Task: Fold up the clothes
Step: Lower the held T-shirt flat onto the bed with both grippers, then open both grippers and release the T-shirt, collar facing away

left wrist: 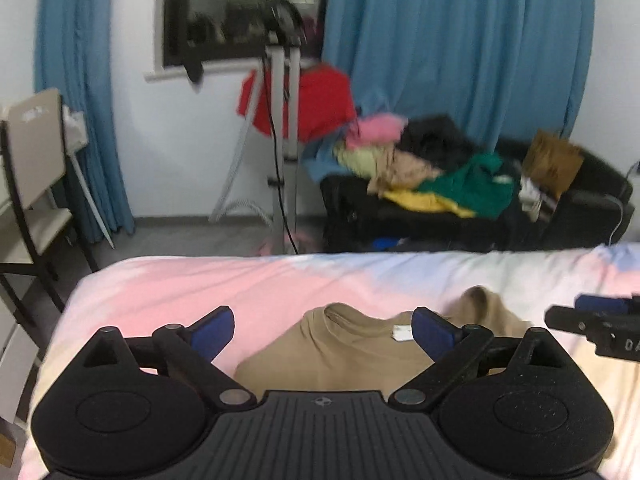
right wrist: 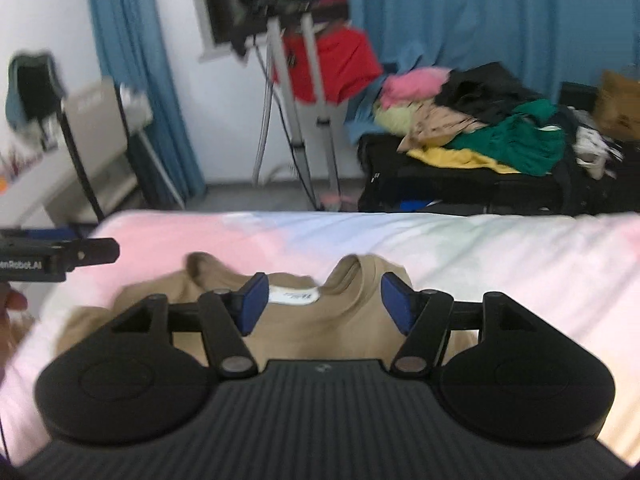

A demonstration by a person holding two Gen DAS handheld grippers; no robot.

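A tan T-shirt (left wrist: 340,350) lies on the pastel bedspread (left wrist: 200,292), collar away from me, its white neck label (right wrist: 294,295) showing. My left gripper (left wrist: 322,330) is open and empty, hovering over the shirt's left shoulder. My right gripper (right wrist: 320,300) is open and empty over the collar, with the label between its blue pads (right wrist: 253,299). Each gripper shows at the edge of the other view: the right one in the left wrist view (left wrist: 592,322), the left one in the right wrist view (right wrist: 60,258). A bunched sleeve (left wrist: 486,308) lies at the shirt's far right.
A black sofa (left wrist: 440,216) piled with coloured clothes (left wrist: 460,180) stands beyond the bed. A tripod (left wrist: 286,128) with a camera stands before a red garment (left wrist: 316,100). A chair (left wrist: 32,184) is at the left. Blue curtains (left wrist: 460,40) hang behind.
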